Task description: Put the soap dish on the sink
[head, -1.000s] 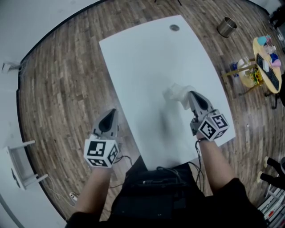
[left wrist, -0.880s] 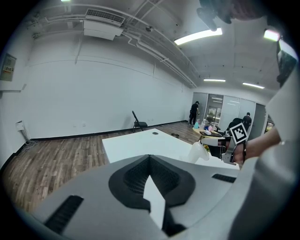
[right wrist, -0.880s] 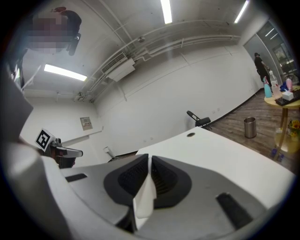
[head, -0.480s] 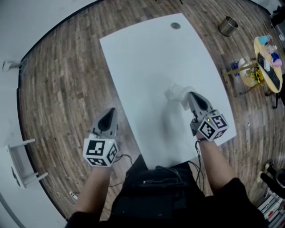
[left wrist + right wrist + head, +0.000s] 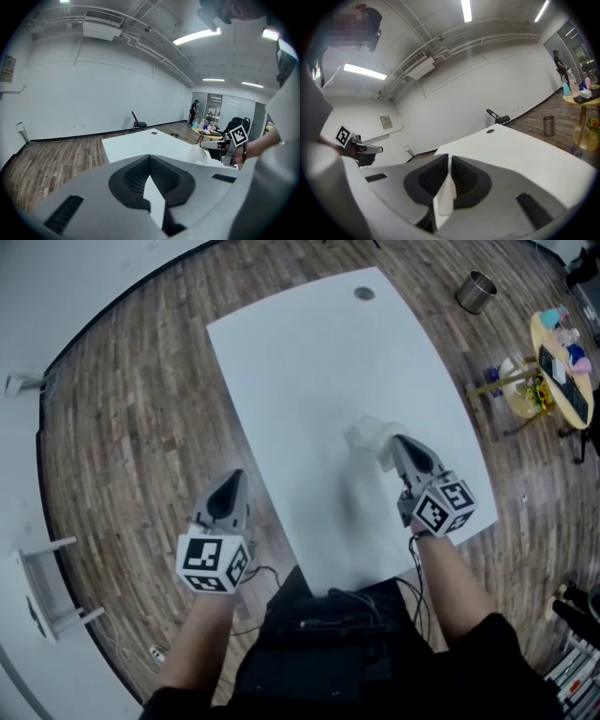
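The soap dish is a pale, translucent white piece held just above the white table. My right gripper is shut on its near edge. The left gripper view shows the same dish sticking out from the right gripper over the table. My left gripper hangs over the wooden floor beside the table's left edge, with its jaws together and nothing in them. In the right gripper view the jaws stand nearly closed and hide most of the dish. No sink shows in any view.
A round grommet hole sits at the table's far end. On the floor to the right are a metal bin and a small yellow round table with clutter. A black chair and a person are far off.
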